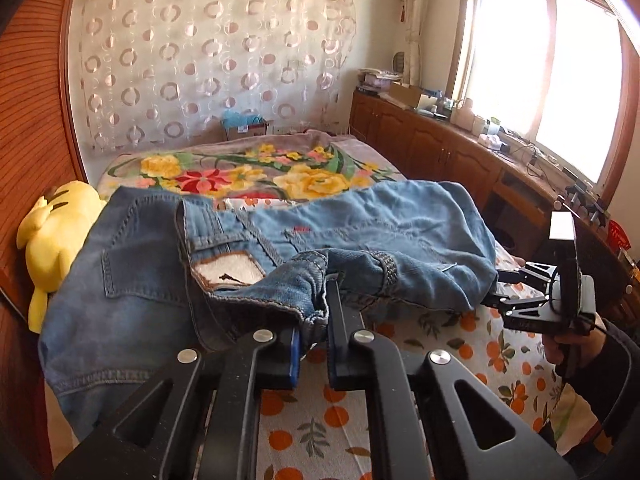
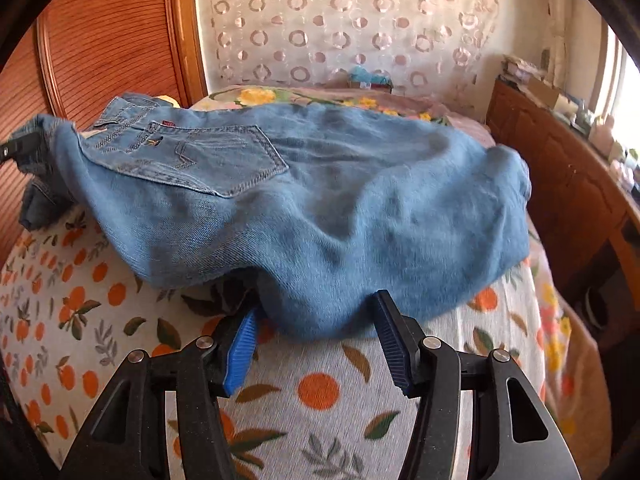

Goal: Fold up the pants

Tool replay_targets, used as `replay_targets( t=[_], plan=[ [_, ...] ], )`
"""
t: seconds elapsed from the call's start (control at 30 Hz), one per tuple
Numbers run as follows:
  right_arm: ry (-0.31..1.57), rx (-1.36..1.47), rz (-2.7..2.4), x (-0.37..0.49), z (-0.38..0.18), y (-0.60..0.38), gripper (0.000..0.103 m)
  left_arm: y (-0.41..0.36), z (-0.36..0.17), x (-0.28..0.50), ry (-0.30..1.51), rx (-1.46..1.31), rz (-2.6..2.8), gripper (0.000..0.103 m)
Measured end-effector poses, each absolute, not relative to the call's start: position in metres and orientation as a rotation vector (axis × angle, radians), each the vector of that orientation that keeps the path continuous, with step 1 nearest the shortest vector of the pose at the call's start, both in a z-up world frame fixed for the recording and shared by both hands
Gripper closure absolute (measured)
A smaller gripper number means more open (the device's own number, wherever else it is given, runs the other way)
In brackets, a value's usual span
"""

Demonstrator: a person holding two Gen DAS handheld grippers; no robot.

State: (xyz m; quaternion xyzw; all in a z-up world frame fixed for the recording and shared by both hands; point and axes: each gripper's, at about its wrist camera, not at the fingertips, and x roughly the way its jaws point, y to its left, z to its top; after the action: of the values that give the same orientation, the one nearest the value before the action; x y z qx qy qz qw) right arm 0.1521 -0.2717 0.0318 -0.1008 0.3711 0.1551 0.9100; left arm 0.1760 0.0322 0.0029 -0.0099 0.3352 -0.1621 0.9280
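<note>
On the bed (image 2: pixel 320 396), over the orange-print sheet, the jeans (image 2: pixel 320 200) lie bunched. My left hand-held gripper (image 1: pixel 316 312) is clamped on a denim fold near the waistband. My right hand-held gripper (image 2: pixel 316 312) stands half apart around a fabric bulge, pads not pressing.

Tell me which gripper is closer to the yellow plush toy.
Left. The left gripper pinches the jeans beside the plush toy; the right gripper is across the bed.
</note>
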Motion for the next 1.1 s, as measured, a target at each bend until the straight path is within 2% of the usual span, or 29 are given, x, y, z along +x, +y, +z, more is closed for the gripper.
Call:
replay_targets(
  t=[0.03,0.07,0.1,0.47,0.63,0.87,1.1],
  plan=[
    [0.751,-0.227,0.313,0.153,0.034,-0.271,0.068,0.032,0.007,0.178,0.678,-0.018,-0.33,0.093],
    [0.747,-0.238,0.322,0.156,0.036,-0.27,0.089,0.031,0.01,0.18,0.673,-0.017,-0.332,0.093],
    [0.74,-0.237,0.34,0.159,0.041,-0.269,0.094,0.03,0.014,0.181,0.665,-0.009,-0.332,0.093],
    [0.5,-0.235,0.274,0.178,0.157,-0.292,0.099,0.005,0.101,0.219,0.514,0.039,-0.32,0.093],
    [0.428,-0.219,0.266,0.158,0.198,-0.301,0.099,-0.001,0.142,0.2,0.429,0.069,-0.337,0.093],
    [0.385,-0.228,0.368,0.087,0.196,-0.295,0.099,0.025,0.157,0.151,0.377,0.083,-0.316,0.093],
    [0.454,-0.232,0.488,0.034,0.142,-0.28,0.099,0.055,0.096,0.099,0.458,0.085,-0.281,0.093]
  ],
)
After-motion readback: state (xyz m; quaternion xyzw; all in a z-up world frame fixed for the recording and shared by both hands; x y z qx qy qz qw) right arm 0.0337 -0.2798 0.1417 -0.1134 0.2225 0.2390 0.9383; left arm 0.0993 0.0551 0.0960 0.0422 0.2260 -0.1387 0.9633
